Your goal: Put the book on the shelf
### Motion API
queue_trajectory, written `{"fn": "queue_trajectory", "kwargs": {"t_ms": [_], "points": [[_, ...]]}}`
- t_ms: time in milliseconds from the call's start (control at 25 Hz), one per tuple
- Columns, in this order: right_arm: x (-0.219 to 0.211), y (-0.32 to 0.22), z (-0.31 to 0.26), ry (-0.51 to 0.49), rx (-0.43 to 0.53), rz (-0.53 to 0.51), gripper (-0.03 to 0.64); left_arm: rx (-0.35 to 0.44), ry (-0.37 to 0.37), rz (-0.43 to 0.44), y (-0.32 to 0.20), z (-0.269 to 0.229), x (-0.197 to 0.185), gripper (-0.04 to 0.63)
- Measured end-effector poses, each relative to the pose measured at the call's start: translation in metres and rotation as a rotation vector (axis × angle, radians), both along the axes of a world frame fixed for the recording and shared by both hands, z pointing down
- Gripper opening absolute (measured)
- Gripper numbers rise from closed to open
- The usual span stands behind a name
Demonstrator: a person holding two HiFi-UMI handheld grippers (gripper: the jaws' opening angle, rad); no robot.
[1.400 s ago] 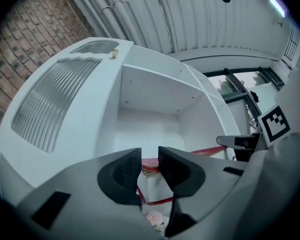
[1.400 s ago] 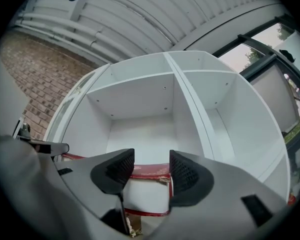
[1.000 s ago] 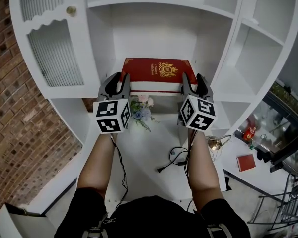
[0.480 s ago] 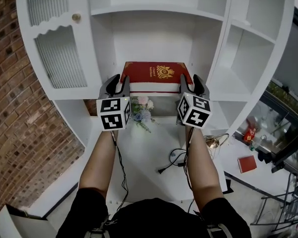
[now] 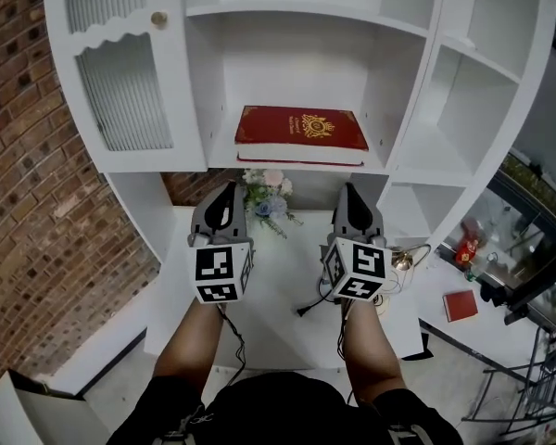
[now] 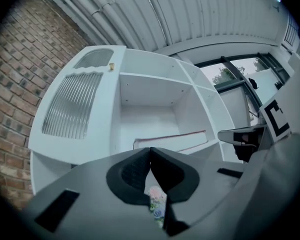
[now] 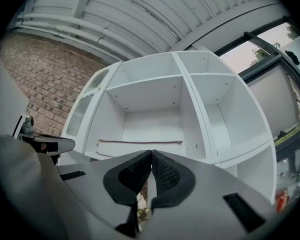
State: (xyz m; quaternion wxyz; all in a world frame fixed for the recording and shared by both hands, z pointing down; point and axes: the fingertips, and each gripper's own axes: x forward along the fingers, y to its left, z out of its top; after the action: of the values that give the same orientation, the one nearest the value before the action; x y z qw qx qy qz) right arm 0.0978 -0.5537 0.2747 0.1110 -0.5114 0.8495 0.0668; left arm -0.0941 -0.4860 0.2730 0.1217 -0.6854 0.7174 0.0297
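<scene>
A red book (image 5: 301,129) with a gold crest lies flat on the middle shelf (image 5: 371,163) of the white cabinet; its page edge shows in the left gripper view (image 6: 170,137) and right gripper view (image 7: 140,144). My left gripper (image 5: 221,202) hangs below and in front of that shelf, jaws shut with nothing between them. My right gripper (image 5: 356,203) is level with it to the right, likewise shut and empty. In each gripper's own view the tips (image 6: 150,150) (image 7: 152,153) meet, pointing up at the shelf.
A small bunch of flowers (image 5: 271,191) sits under the shelf between the grippers. A ribbed glass door (image 5: 125,95) with a brass knob (image 5: 158,19) is at left, beside a brick wall (image 5: 37,202). Open side compartments (image 5: 459,109) stand at right. A black cable (image 5: 320,301) lies on the white desk (image 5: 278,276).
Both grippers have let go of the book, drawn back down from the shelf toward me and shut. The book stays lying on the shelf.
</scene>
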Motion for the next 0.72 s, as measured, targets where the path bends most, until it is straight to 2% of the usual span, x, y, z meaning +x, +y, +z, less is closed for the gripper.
{"fn": "queue_trajectory", "kwargs": {"t_ms": [200,320,720], "points": [[-0.016,0.020,0.061,0.036,-0.101,-0.042,0.014,-0.101,0.039,0.035,0.021,0.059,0.009,0.014],[-0.022,0.035,0.079,0.046,-0.127,-0.068,0.014,-0.152,0.059,0.047,0.031,0.081,0.011,0.014],[-0.024,0.069,0.092,0.072,-0.143,-0.078,0.012,-0.176,0.093,0.071,0.059,0.092,0.015,0.014]]}}
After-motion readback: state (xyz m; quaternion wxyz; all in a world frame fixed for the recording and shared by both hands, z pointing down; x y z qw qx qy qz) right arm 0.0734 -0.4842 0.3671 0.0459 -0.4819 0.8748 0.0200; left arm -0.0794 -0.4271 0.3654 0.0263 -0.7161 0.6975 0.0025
